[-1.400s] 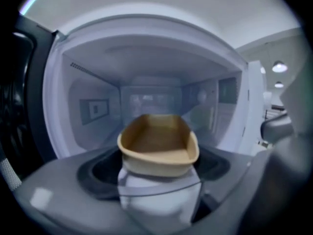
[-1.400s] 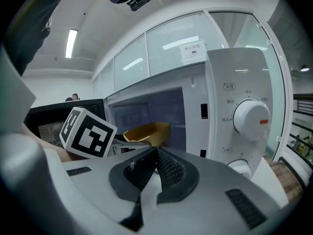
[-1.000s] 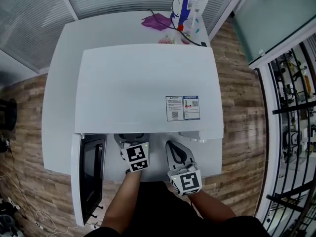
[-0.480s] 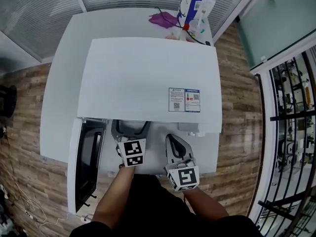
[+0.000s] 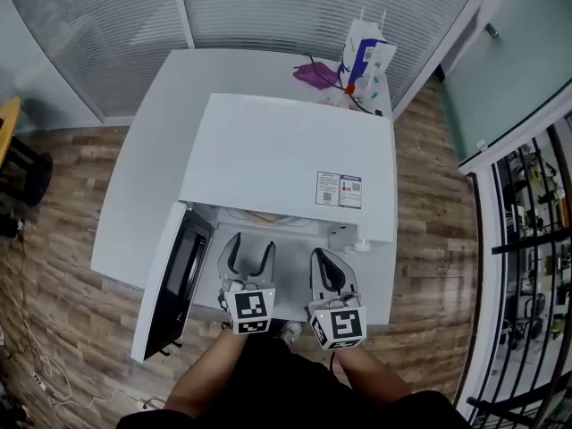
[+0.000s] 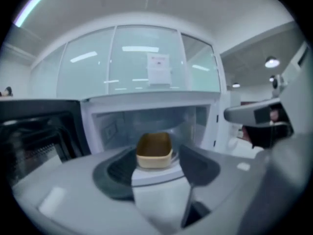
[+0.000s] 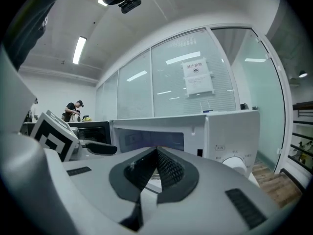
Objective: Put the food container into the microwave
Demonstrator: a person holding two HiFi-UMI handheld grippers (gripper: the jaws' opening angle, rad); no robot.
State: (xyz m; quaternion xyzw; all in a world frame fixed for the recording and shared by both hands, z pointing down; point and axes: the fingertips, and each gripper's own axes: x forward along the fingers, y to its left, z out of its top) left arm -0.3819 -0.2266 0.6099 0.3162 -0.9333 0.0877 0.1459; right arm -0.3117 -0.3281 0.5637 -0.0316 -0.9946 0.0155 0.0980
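While you stand at the 6 o'clock edge of the white table (image 5: pixel 147 181), the microwave (image 5: pixel 286 159) fills most of its top, with the door (image 5: pixel 174 280) swung open toward 8 o'clock. Wood-plank floor (image 5: pixel 63 266) surrounds the table, a glass wall (image 5: pixel 268 7) with blinds runs behind it at 12 o'clock, and a black railing (image 5: pixel 536 239) stands at 3 o'clock. At 1 o'clock, on the table's far corner, a paper bag (image 5: pixel 365 56) stands beside a purple cloth (image 5: pixel 315 74).

Your left gripper (image 5: pixel 250 245) hovers just in front of the open cavity, its claw spread wide and holding nothing. Through that gap, the left gripper view shows the food container (image 6: pixel 154 151), tan and open-topped, sitting inside the microwave on the cavity floor, apart from both pads.

Your right gripper (image 5: pixel 323 259) sits just beside it toward 5 o'clock, claw pinched fully together on nothing, pointing at the control panel and its dial (image 7: pixel 234 164).

From the head view, the microwave's top hides the cavity, so the container cannot be made out there. The left gripper view is blurred, so the container's contents cannot be told. The stickers (image 5: pixel 339 189) on the microwave's top are too small to read. Your gripper's body cuts off the dial's lower part.
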